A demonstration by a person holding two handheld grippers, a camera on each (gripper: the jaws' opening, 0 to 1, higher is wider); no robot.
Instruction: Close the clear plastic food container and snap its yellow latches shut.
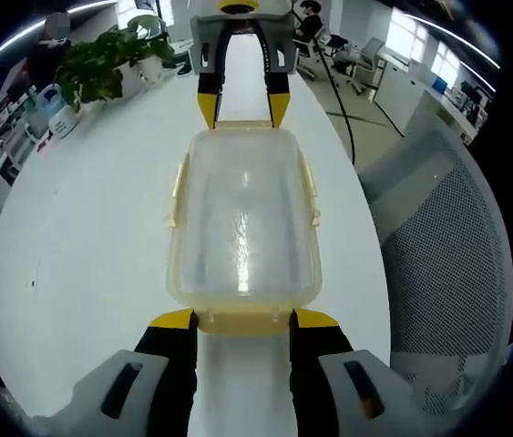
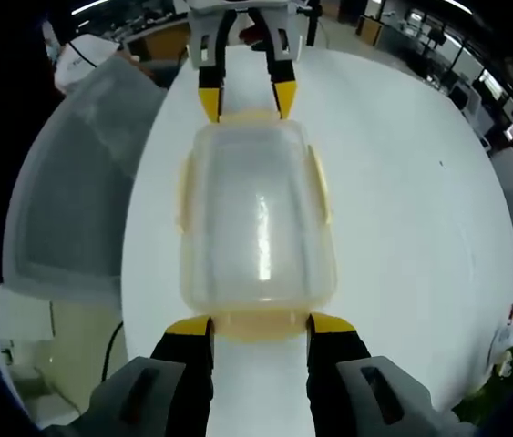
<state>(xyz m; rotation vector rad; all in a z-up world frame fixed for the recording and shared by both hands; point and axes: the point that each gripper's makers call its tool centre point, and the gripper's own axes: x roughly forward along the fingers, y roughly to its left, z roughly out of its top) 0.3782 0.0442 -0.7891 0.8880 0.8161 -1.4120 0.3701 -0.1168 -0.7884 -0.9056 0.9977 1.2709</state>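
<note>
The clear plastic container (image 1: 242, 218) lies lengthwise on the white table (image 1: 83, 237) with its lid on top. Yellow latches (image 1: 311, 187) run along its long sides. In the left gripper view my left gripper (image 1: 244, 320) stands open at the near end, its yellow-tipped jaws either side of the end latch (image 1: 242, 322). The right gripper (image 1: 242, 107) faces it at the far end, jaws apart around that end latch. In the right gripper view the container (image 2: 256, 218) lies between my right gripper (image 2: 259, 325), open at the near end latch (image 2: 258, 326), and the left gripper (image 2: 245, 98).
A potted plant (image 1: 115, 50) and a bottle (image 1: 56, 105) stand at the table's far left. A mesh chair (image 1: 447, 237) sits past the table's right edge, and a black cable (image 1: 338, 91) trails beyond it. The chair back (image 2: 74, 182) shows again beside the table edge.
</note>
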